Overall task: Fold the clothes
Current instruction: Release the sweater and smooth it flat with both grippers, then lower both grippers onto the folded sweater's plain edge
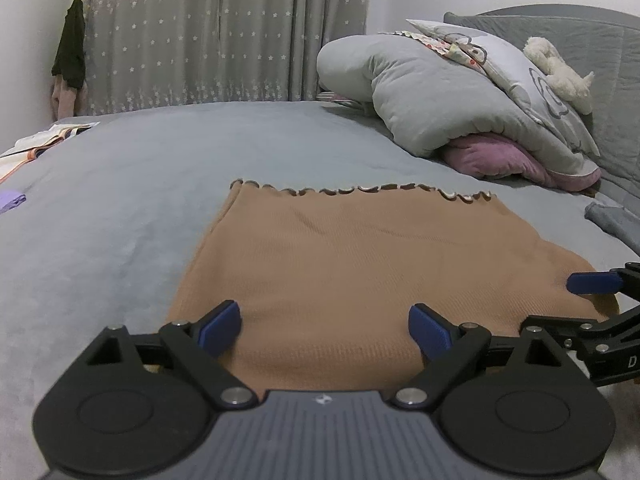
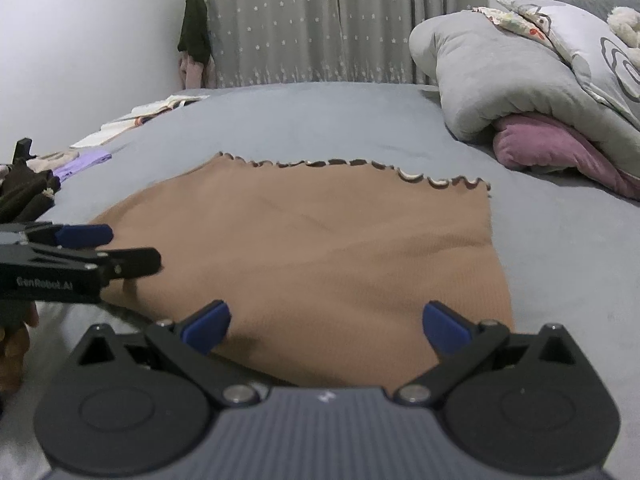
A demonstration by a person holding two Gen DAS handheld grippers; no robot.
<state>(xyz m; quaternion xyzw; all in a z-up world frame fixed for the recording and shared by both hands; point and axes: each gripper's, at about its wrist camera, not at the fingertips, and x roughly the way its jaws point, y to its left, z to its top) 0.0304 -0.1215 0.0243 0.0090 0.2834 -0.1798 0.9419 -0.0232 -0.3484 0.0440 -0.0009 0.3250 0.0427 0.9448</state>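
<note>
The bed point(image 1: 140, 168) takes up most of the room, its grey cover smoothed flat across the middle, which gives a broad working surface for laying cloth out. Against the headboard end a bulky grey duvet point(image 1: 432, 92) is heaped over a pink cushion point(image 1: 492, 156), pushed aside, I'd guess, to keep the centre free. In that space lies the tan garment point(image 1: 340, 264), a ribbed knit spread flat as a rough rectangle, its scalloped dark-and-white hem along the far edge and its near edge running under the two tools. It already looks squared up, so it could be a piece just laid out for folding or one partly folded over on itself; I can't tell which from its shape alone. Off to the left edge of the bed sit a few other items, a purple cloth point(image 2: 82, 166) and some dark clothing point(image 2: 24, 196), seemingly a pile kept apart from the one being handled. The left gripper point(image 1: 324, 326) hangs low over the near edge toward the garment's left corner, its blue-padded jaws spread wide with nothing between them. The right gripper point(image 2: 326, 326) sits just beside it toward the right corner, likewise spread wide and holding nothing, both poised as though placed to take the near edge together.
</note>
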